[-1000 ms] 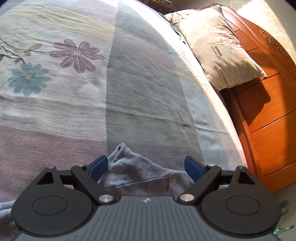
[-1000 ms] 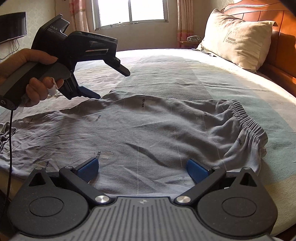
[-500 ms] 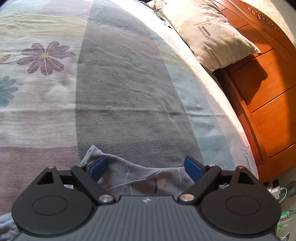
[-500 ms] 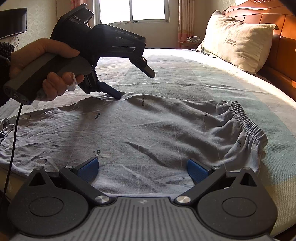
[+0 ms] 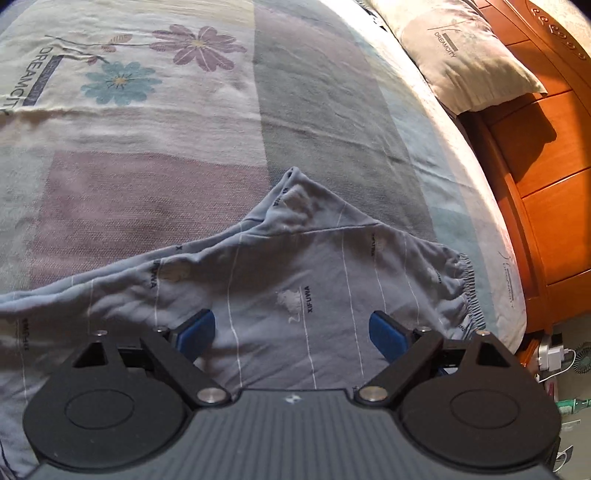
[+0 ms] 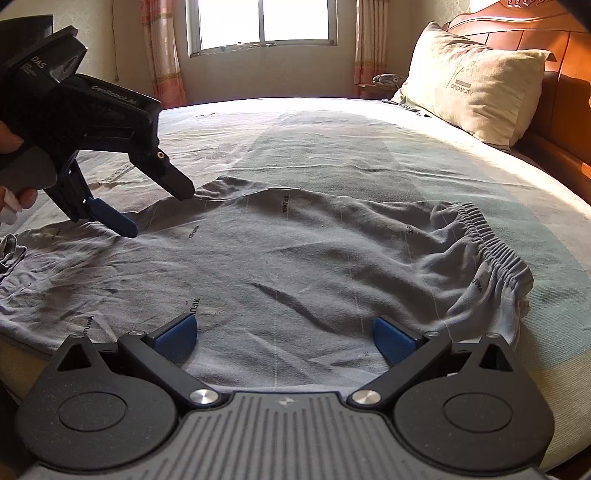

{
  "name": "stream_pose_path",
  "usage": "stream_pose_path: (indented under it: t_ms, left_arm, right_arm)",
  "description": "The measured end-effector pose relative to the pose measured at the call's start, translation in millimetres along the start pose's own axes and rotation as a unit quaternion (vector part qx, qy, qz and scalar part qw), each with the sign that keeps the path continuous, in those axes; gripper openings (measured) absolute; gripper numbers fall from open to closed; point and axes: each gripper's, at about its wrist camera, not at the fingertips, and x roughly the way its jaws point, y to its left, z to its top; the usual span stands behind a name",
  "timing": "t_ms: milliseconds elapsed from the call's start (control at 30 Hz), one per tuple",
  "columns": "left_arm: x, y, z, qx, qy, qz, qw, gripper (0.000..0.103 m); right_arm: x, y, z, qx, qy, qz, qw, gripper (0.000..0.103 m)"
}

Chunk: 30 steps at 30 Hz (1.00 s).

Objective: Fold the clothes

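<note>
Grey-blue trousers (image 6: 295, 266) lie spread flat on the bed, their gathered elastic waistband (image 6: 495, 243) at the right. My right gripper (image 6: 284, 336) hangs open over their near edge with only flat cloth below. Held by a hand, my left gripper (image 6: 155, 210) stands open at the far left edge, its lower blue pad (image 6: 118, 221) down at the cloth. In the left wrist view the trousers (image 5: 295, 266) fill the lower half, and a raised fold (image 5: 295, 184) peaks ahead of the open left gripper (image 5: 291, 330). Neither gripper holds anything.
The flowered bedsheet (image 5: 147, 110) stretches beyond the trousers. A cream pillow (image 6: 469, 85) leans on the wooden headboard (image 6: 565, 110) at the right. A window (image 6: 264, 22) is at the back, and the bed's edge (image 5: 509, 295) drops to the floor at the right.
My left gripper has drawn back from the trousers' far edge toward the left, still open. Much more of the trousers shows in its view. The right gripper has not moved.
</note>
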Motion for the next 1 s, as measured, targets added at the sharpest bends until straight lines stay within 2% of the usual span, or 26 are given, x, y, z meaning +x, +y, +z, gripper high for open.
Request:
stream_pose_path:
  t_ms: [133,200,400,433,500,633,733,833,900,1000]
  left_arm:
    - [-31.8,-9.8,-36.9,0.051,-0.041,0.032,0.9974,0.091]
    - [-38.9,-10.3,-63.2,0.074,-0.053,0.059,0.9941,0.091]
    - [-40.1,3.0,-150.1,0.129,-0.076,0.143,0.9783,0.091]
    - [-42.8,0.9,-161.1,0.15,-0.09,0.149,0.9732,0.092]
    - [-47.1,-2.6,-174.2,0.164,-0.092,0.157,0.9695,0.093]
    - [-67.3,-7.3,-174.9,0.184,-0.131,0.145,0.9634,0.093]
    - [-71.7,-0.5,-162.6,0.168,-0.159,0.148,0.9614,0.094]
    - [-58.3,10.2,-159.3,0.154,-0.15,0.153,0.9646,0.094]
    - [-50.4,15.2,-168.8,0.156,-0.154,0.16,0.9625,0.094]
    - [-46.3,15.2,-178.2,0.169,-0.156,0.163,0.9594,0.1]
  right_arm:
    - [-0.5,0.3,-0.6,0.001,-0.002,-0.002,1.0,0.103]
    - [-0.4,1.3,-1.2,0.001,-0.004,-0.005,1.0,0.103]
    - [0.4,3.5,-3.4,0.004,-0.014,-0.015,1.0,0.103]
    - [0.3,3.5,-3.7,0.004,-0.015,-0.015,1.0,0.103]
    - [0.3,3.8,-4.0,0.005,-0.017,-0.016,1.0,0.103]
    - [0.0,5.1,-4.9,0.006,-0.021,-0.021,1.0,0.103]
    - [-1.0,6.3,-6.3,0.005,-0.025,-0.024,0.999,0.103]
    - [-5.2,11.2,-2.0,0.005,-0.01,-0.035,0.999,0.103]
    - [-11.5,17.8,2.5,0.002,-0.001,-0.04,0.999,0.103]
    - [-24.0,38.7,3.0,-0.046,-0.019,-0.019,0.999,0.103]
